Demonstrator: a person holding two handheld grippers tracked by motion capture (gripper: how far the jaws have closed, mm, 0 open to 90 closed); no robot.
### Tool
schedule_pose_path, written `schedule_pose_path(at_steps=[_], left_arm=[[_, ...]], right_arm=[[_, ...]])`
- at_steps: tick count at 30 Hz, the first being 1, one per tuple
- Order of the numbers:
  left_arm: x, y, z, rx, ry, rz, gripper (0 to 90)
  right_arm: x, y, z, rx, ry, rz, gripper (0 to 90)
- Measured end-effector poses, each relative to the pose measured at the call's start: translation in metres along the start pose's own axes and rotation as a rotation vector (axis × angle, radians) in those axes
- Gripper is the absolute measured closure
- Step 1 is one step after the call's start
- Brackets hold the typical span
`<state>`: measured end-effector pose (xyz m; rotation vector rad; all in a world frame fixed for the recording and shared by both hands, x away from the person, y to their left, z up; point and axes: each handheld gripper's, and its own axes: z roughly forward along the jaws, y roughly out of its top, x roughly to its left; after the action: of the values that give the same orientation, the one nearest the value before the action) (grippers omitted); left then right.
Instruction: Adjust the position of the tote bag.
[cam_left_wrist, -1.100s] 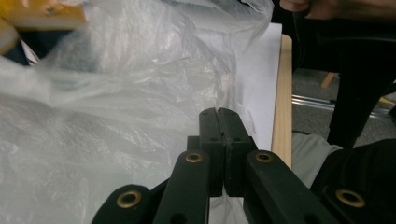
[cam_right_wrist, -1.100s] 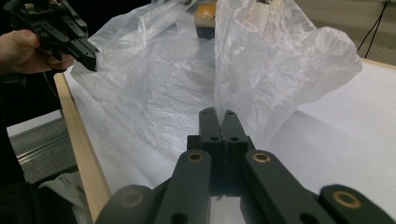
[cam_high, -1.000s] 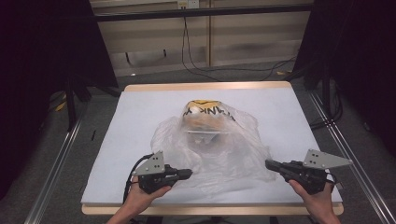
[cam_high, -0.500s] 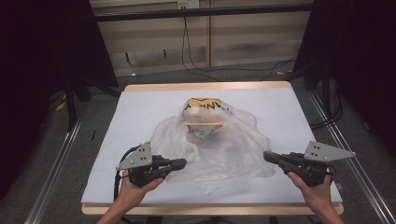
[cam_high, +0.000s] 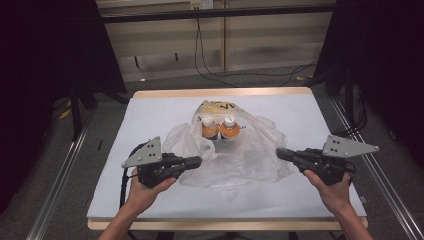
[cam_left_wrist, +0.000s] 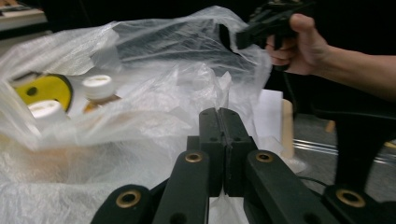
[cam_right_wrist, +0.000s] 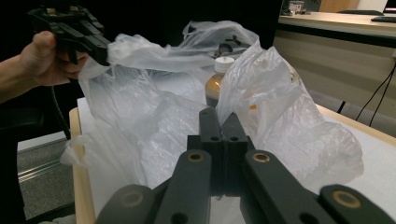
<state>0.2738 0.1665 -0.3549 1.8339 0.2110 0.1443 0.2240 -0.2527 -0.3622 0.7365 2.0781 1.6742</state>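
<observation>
Both tools are now lifting higher than a second ago. The left tool (cam_high: 196, 162) is pinching the near-left edge of the clear plastic bag (cam_high: 250, 155), its jaws pressed together on the film, and the right tool (cam_high: 281, 153) is clamped on the opposite edge. Between them the bag's mouth is spreading open above the white worktop (cam_high: 150, 112). Farther back, two orange bottles (cam_high: 220, 128) are standing uncovered inside it, so the bag looks ready to be peeled down or carried.

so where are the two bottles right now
In the high view the two white-capped bottles stand side by side inside the clear plastic bag, mid-table, just in front of a yellow packet and between the left gripper and right gripper.
</observation>
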Motion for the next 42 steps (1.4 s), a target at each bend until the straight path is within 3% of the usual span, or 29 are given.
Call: schedule_pose_path(at_steps=[6,11,14,20,22,24,30,36,42], left_arm=[[0.006,0.012,0.003,-0.010,0.014,0.035,89.4],[0.017,0.021,0.004,-0.055,0.031,0.025,89.4],[0.020,0.022,0.000,-0.046,0.043,0.032,89.4],[0.028,0.025,-0.027,-0.085,0.123,0.022,89.4],[0.029,0.025,-0.031,-0.090,0.133,0.021,89.4],[0.033,0.026,-0.041,-0.089,0.171,0.022,89.5],[0.039,0.028,-0.052,-0.095,0.200,0.010,89.5],[0.049,0.031,-0.069,-0.127,0.244,0.005,89.5],[0.063,0.040,-0.079,-0.148,0.266,-0.007,89.5]], right_arm=[[-0.005,0.004,0.009,-0.003,0.009,-0.008,90.0],[-0.013,0.011,0.019,-0.010,0.015,-0.008,90.0],[-0.016,0.017,0.022,-0.028,0.020,-0.011,90.0],[-0.030,0.028,0.017,-0.084,-0.003,0.009,90.0],[-0.031,0.029,0.015,-0.088,-0.009,0.009,90.0],[-0.033,0.031,0.011,-0.094,-0.018,0.003,90.0],[-0.040,0.036,0.013,-0.097,-0.041,0.002,90.0],[-0.052,0.053,0.017,-0.116,-0.055,0.021,90.0],[-0.063,0.080,0.024,-0.126,-0.082,-0.009,90.0]])
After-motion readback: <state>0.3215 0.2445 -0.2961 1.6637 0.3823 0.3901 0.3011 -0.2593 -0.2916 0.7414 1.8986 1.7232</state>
